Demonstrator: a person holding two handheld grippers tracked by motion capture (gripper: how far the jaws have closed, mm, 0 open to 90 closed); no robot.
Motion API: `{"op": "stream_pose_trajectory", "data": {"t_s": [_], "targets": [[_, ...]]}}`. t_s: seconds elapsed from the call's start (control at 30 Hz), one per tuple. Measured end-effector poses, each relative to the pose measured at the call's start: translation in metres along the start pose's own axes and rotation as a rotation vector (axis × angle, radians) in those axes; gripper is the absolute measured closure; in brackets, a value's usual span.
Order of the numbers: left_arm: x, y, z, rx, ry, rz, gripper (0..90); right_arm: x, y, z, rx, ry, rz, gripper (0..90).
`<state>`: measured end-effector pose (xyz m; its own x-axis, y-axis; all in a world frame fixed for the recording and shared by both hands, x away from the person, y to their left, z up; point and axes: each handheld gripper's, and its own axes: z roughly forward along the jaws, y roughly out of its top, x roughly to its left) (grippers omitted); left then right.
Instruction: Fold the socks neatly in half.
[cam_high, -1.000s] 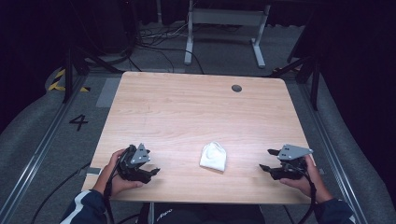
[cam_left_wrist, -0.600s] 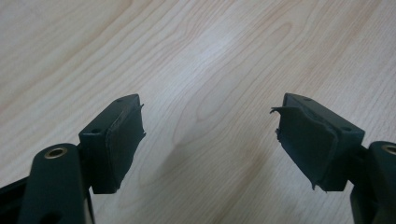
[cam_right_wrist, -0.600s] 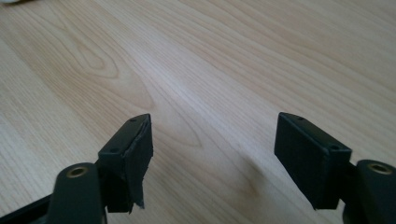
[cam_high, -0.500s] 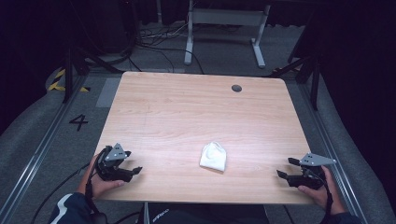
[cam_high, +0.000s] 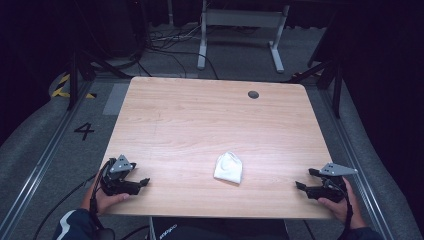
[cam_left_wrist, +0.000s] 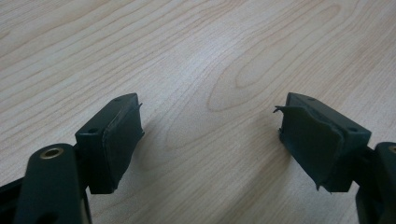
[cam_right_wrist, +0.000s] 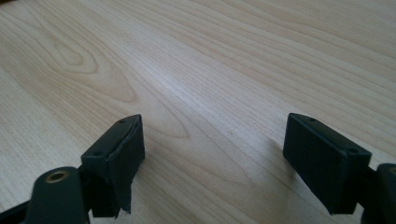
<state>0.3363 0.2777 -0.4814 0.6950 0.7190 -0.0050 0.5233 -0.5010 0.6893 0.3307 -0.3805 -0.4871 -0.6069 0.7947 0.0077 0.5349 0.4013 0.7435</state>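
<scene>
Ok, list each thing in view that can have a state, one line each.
white cloth: folded into a small bundle, lying flat on the table, untouched.
left gripper: open, nothing between the jaws, low over the table's near left corner.
right gripper: open, jaws have just been opening, nothing between them, at the near right corner.
table: bare wood around the cloth.

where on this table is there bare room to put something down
Almost everywhere. The light wooden table is bare across its whole far half, apart from a small dark round hole near the far right corner. Near the front edge, free strips lie between the crumpled white cloth and the left gripper, and between it and the right gripper. Nowhere is crowded.
</scene>
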Motion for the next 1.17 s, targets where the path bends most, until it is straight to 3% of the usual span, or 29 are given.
{"op": "stream_pose_trajectory", "data": {"t_s": [1.17], "targets": [[-0.0011,0.0002,0.0005,-0.002,0.008,-0.01,20.3,-0.0001,-0.0003,-0.0003,-0.001,-0.022,0.019,20.8]]}}
